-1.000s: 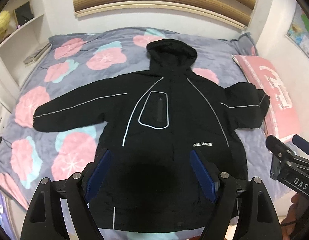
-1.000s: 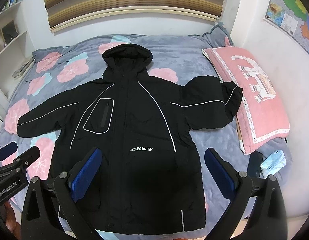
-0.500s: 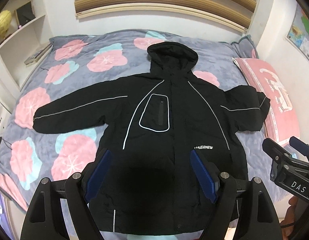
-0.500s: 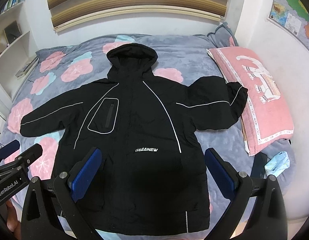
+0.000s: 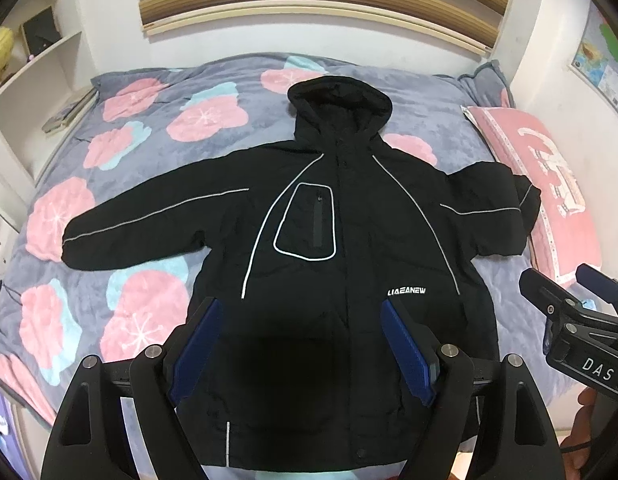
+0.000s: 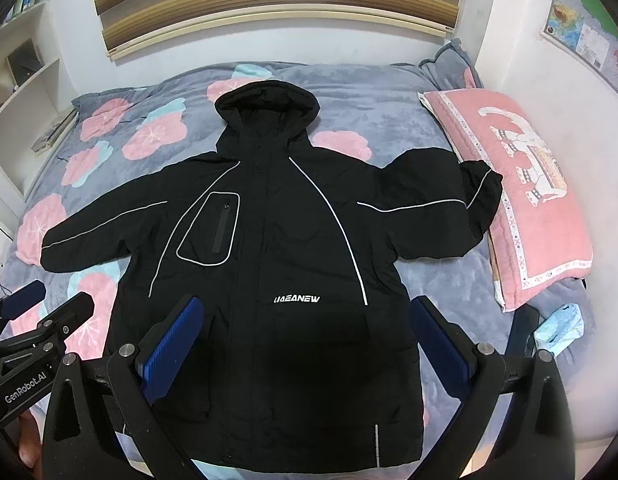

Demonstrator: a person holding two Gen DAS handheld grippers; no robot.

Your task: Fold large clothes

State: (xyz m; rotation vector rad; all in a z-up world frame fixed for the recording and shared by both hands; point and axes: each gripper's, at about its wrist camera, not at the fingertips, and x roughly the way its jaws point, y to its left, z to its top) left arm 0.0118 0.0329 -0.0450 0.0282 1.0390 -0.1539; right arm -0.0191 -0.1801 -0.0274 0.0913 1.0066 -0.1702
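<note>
A black hooded jacket (image 5: 349,248) with grey piping lies flat and face up on the bed, hood toward the far wall; it also shows in the right wrist view (image 6: 277,248). Its left sleeve (image 5: 149,228) stretches out straight. Its right sleeve (image 6: 441,208) is bent, cuff by the pink pillow. My left gripper (image 5: 301,344) is open and empty above the jacket's lower part. My right gripper (image 6: 305,344) is open and empty above the hem area. Each gripper shows at the edge of the other's view.
The bed has a grey blanket (image 5: 157,128) with pink flowers. A pink pillow (image 6: 521,196) lies along the right edge. A dark phone and a light blue packet (image 6: 561,324) lie near the right front corner. White shelves (image 5: 33,80) stand at the left.
Both grippers have pulled back and up a little, so the jacket sits lower and slightly further right in both views. The jacket has not moved. Both grippers stay open.
</note>
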